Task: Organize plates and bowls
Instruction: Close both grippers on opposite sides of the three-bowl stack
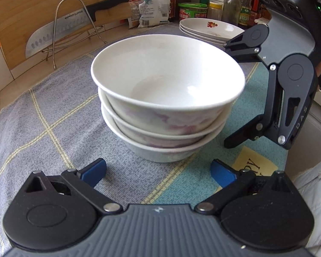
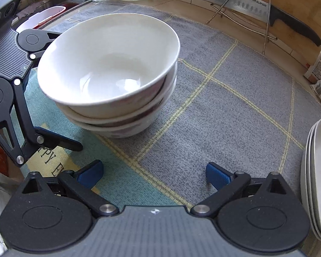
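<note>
Cloth mat [image 1: 53, 111] covering counter, carrying everything. Bowl stack [image 1: 167, 98] sitting mid-mat, three nested, top one looking slightly tilted. Plate stack [image 1: 211, 29] resting far right on mat, three deep. Sorting looking nearly done; maybe only straightening left. Left gripper [image 1: 158, 171] hovering near side of bowls, jaws spread wide, gripping nothing. Right gripper [image 2: 154, 176] likewise gaping, empty, facing bowls from right. Cutting board [image 1: 32, 21], knife [image 1: 60, 32] in rack standing far left, jars [image 1: 192, 10] crowding far edge; nothing blocking reach.

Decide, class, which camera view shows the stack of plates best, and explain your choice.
The left wrist view: the stack of plates sits whole behind the bowls, its red flower print facing the camera. The right wrist view shows only part of it, cut off at the picture's right edge.
</note>
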The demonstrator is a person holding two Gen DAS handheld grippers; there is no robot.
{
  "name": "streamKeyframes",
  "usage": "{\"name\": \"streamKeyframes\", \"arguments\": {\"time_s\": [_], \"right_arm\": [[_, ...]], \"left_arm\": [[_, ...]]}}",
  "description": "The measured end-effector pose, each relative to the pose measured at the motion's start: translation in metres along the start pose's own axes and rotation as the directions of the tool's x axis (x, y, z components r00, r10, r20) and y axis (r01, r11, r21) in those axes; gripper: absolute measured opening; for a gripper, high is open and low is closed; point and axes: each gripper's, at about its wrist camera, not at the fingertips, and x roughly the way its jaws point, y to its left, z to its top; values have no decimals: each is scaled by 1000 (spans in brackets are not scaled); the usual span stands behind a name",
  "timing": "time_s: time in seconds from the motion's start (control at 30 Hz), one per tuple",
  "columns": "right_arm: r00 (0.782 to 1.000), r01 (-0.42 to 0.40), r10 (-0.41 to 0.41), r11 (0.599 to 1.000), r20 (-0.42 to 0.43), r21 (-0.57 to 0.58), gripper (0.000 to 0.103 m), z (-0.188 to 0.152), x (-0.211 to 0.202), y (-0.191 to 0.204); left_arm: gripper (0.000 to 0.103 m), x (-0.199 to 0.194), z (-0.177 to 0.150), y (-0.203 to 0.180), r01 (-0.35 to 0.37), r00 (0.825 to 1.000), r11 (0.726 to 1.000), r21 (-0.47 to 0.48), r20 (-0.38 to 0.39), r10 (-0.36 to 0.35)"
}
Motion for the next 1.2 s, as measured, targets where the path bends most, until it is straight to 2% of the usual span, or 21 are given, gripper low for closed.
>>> {"name": "streamKeyframes", "arguments": {"time_s": [0.17, 0.37, 0.57, 0.73, 0.93, 1.2], "right_arm": [[999, -29, 30, 998, 25, -59, 103, -5, -2, -4], [995, -57, 66, 992, 76, -114, 103, -16, -8, -8], [992, -59, 72, 991, 105, -119, 103, -22, -10, -8], [991, -49, 61, 994, 123, -98, 103, -26, -12, -7], [994, -42, 51, 995, 95, -96, 103, -16, -10, -2], [991, -51, 76, 974, 109, -219, 103, 8, -12, 13]], "left_arm": [[103, -1, -3, -3, -30, 999, 999, -38, 31, 31], [103, 0, 3, -5, -57, 998, 996, -65, 5, 58], [103, 1, 3, -6, -68, 998, 995, -75, 8, 69], [103, 1, -3, 0, -30, 997, 999, -36, 65, 32], [103, 1, 0, 5, 0, 998, 1000, 11, 66, 0], [102, -9, 1, 18, 104, 988, 975, 197, 90, -123]]}}
